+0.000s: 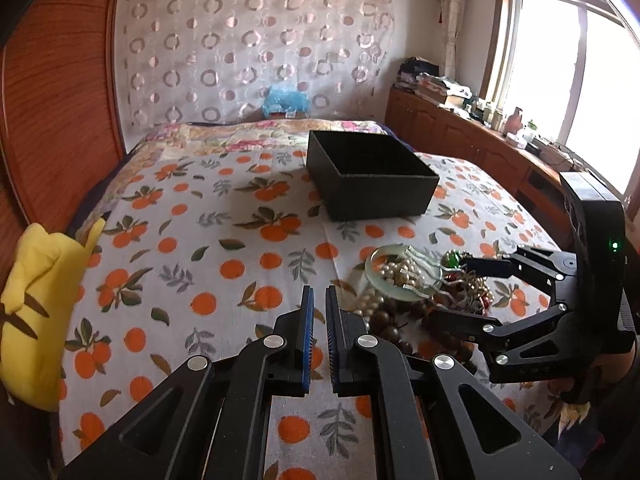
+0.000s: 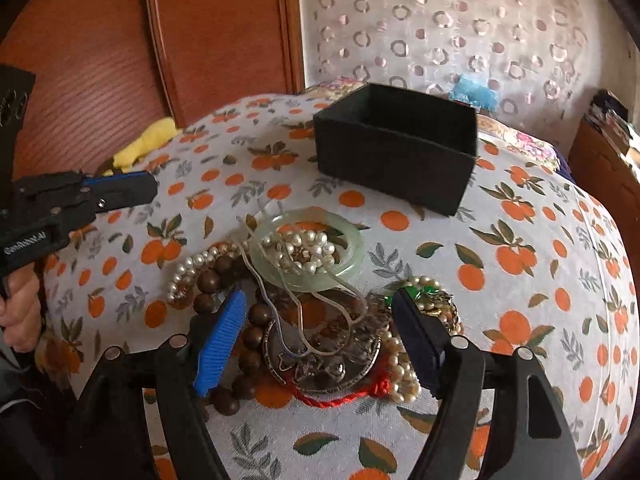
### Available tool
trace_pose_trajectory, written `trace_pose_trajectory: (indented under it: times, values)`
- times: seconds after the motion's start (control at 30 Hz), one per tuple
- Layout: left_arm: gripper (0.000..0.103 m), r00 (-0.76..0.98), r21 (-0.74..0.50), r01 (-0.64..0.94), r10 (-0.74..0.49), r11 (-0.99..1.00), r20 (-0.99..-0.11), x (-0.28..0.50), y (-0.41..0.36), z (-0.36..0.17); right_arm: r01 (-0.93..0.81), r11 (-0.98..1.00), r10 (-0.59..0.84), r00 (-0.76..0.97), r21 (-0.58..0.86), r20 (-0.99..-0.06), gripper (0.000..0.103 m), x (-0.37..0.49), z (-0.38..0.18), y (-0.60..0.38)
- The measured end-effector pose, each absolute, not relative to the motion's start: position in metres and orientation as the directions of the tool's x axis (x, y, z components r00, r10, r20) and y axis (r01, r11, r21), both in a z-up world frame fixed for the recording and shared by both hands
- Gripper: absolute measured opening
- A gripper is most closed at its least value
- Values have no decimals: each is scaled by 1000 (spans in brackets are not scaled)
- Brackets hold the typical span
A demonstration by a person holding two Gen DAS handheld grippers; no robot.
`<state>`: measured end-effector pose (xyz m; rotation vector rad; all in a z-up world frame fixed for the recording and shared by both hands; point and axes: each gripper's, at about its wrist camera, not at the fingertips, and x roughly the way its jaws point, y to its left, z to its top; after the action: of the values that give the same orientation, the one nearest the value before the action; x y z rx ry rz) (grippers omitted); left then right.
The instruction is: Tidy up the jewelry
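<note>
Black box (image 2: 394,148) on the bedspread (image 1: 192,240) looks empty; the jewelry pile (image 2: 304,308) lies unsorted near it. Right gripper (image 2: 318,340) straddles the pile, jaws spread, grasping nothing. Left gripper (image 1: 318,340) hovers beside, jaws nearly closed, empty.

The left wrist view looks along the bed (image 1: 192,208) toward the curtained far wall, fairly high and set back. The right wrist view sits low, close over the jewelry pile (image 2: 304,304). Both share the pile, the black box (image 1: 372,176) and the orange-print bedspread.
</note>
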<state>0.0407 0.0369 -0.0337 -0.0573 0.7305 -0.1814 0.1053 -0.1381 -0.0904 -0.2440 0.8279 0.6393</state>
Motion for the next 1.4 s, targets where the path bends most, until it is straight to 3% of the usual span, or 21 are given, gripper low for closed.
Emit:
trace_pose_trajectory:
  times: [0.07, 0.17, 0.23, 0.37, 0.5, 0.63, 0.7, 0.73, 0.8, 1.03, 1.13, 1.4]
  values:
    - [5, 720, -120, 152, -193, 981, -667, 41, 37, -37, -622, 783, 421, 505, 21, -753, 73, 104, -91, -136]
    - [6, 703, -119, 168, -204, 979, -681, 42, 33, -42, -621, 783, 428, 507, 27, -748, 59, 104, -88, -139]
    - [6, 691, -118, 179, -210, 977, -692, 43, 29, -46, -614, 789, 419, 518, 17, -746, 45, 104, -86, -143]
    - [7, 664, -106, 197, -213, 975, -717, 47, 22, -54, -617, 787, 426, 508, 30, -749, 45, 105, -87, -148]
    - [20, 636, -97, 209, -211, 973, -742, 49, 17, -62, -615, 788, 431, 512, 33, -743, 44, 103, -87, -149]
    - [20, 619, -92, 227, -216, 970, -755, 50, 12, -67, -614, 789, 431, 533, 18, -728, 44, 98, -85, -149]
    - [20, 618, -97, 230, -223, 968, -754, 51, 12, -68, -613, 790, 429, 544, 7, -721, 41, 96, -84, -148]
    - [20, 616, -99, 230, -224, 968, -755, 52, 11, -68, -612, 791, 429, 550, 3, -716, 32, 95, -83, -148]
    - [20, 611, -95, 238, -225, 967, -759, 53, 8, -69, -607, 795, 423, 567, -11, -706, 24, 94, -78, -150]
    - [20, 608, -105, 242, -235, 965, -759, 56, 8, -70, -611, 791, 436, 543, 19, -717, 24, 100, -80, -154]
    - [8, 609, -105, 245, -237, 964, -757, 55, 8, -70, -608, 793, 440, 544, 26, -714, 23, 99, -79, -155]
    - [6, 659, -127, 219, -242, 968, -712, 49, 19, -56, -616, 787, 461, 563, 22, -686, 14, 94, -67, -152]
